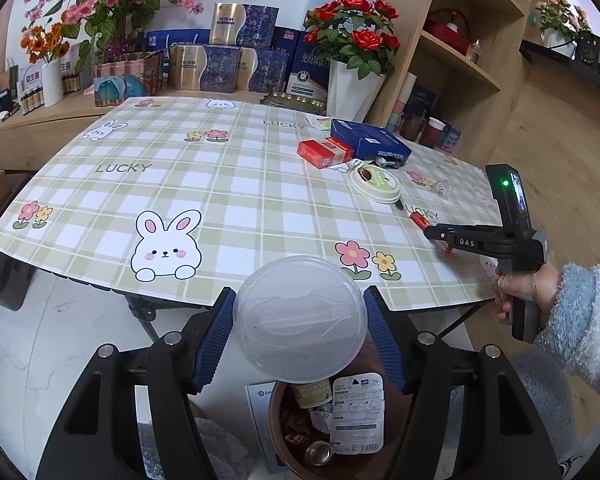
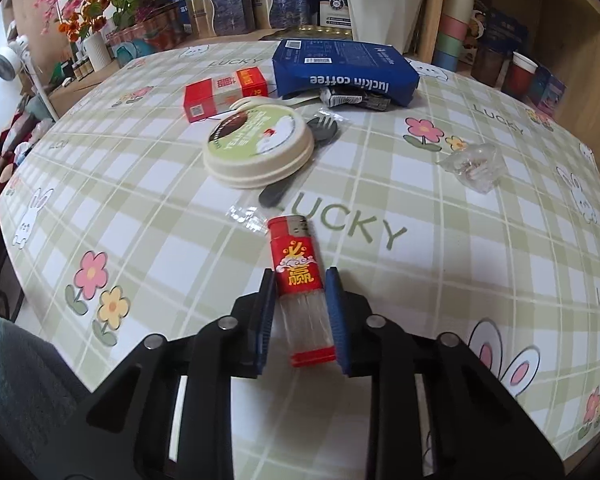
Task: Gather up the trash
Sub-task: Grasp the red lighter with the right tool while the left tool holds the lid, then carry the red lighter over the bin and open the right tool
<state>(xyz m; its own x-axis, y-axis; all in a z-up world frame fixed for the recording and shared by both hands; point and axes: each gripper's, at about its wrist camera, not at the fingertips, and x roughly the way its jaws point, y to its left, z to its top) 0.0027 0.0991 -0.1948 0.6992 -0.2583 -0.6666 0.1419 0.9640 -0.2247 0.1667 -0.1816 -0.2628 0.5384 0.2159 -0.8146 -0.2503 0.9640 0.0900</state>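
Both grippers loaded, trash partly binned

Left gripper (image 1: pixel 300 330) fingers clamp a clear plastic lid (image 1: pixel 300 318) over the brown bin (image 1: pixel 278 420) below the table (image 1: pixel 228 200) edge. Right gripper (image 2: pixel 300 316) fingers narrow, flanking a red lighter (image 2: pixel 300 280) lying on the table; contact unclear. Cup lid (image 2: pixel 260 148), blue coffee bag (image 2: pixel 340 70) and red box (image 2: pixel 224 92) lie further back

One lighter (image 2: pixel 298 276), one round lid (image 2: pixel 259 147), one blue box (image 2: pixel 342 70), one red box (image 2: pixel 224 92).

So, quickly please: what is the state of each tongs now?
Left tongs: closed on the round clear plastic lid, above the brown bin.
Right tongs: closed around the red lighter on the table.
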